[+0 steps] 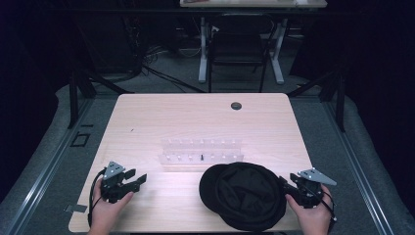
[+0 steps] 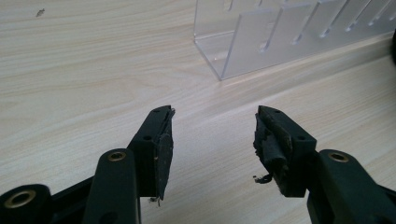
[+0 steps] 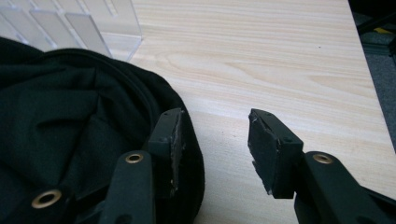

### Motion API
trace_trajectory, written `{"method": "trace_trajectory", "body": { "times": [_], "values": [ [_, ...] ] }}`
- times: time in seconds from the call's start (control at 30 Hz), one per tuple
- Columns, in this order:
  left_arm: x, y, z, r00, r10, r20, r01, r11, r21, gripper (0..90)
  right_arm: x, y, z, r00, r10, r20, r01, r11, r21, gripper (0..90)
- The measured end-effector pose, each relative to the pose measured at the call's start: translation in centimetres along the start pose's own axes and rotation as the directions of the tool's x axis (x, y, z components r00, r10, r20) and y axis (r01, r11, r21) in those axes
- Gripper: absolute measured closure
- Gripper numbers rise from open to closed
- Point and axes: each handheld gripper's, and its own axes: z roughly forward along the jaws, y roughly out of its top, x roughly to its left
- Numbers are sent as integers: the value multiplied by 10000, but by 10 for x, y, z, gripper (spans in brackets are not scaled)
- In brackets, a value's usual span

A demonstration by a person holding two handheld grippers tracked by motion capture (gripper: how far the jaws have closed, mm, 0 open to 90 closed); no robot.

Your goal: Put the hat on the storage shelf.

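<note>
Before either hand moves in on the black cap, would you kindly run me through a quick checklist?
1. Left tongs open, holding nothing: ok.
2. Right tongs open, holding nothing: ok.
3. Cap lies upside down at the near table edge, beside the right tongs: ok.
4. Clear rack sits behind the cap, apart from both tongs: ok.
5. Cap overhanging the table edge: cannot tell.
</note>
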Motion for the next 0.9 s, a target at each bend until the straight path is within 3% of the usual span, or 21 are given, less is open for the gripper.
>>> {"method": "trace_trajectory", "body": {
  "times": [0.17,0.2,0.23,0.33,0.4,0.53,0.6,0.67,0.73,0.83,0.9],
  "values": [
    [-3,1,0,9996,276,95,-276,9996,78,470,-3,0,-2,9990,325,-308,-321,9994,139,569],
    [-4,1,1,9995,194,244,-197,9997,123,472,-5,1,-2,9950,451,-894,-429,9987,268,566],
    [-4,1,1,9995,194,244,-197,9997,123,473,-5,1,-2,9950,451,-894,-429,9987,268,566],
    [-4,0,3,9996,83,279,-87,9999,148,474,-8,4,-3,9842,681,-1632,-621,9972,413,586],
    [-5,0,3,9995,38,306,-41,9999,107,474,-5,9,-6,9771,1025,-1863,-926,9938,614,583],
    [-6,-1,3,9993,75,355,-75,10000,3,468,-1,13,-11,9710,1259,-2033,-1096,9899,898,586],
    [-6,-2,4,9990,136,429,-137,9999,11,465,-1,17,-17,9567,1736,-2335,-1480,9813,1230,588],
    [-6,-1,4,9986,145,500,-152,9998,126,465,-4,20,-21,9486,2072,-2394,-1720,9720,1598,590],
    [-6,-1,5,9984,112,557,-118,9999,110,469,-7,24,-25,9513,2171,-2188,-1781,9665,1846,590],
    [-6,-1,6,9985,141,538,-146,9998,99,474,-8,27,-28,9675,1793,-1780,-1417,9684,2052,585],
    [-7,0,5,9988,98,490,-99,10000,10,474,-9,28,-27,9692,1799,-1683,-1406,9649,2217,584]
  ]
}}
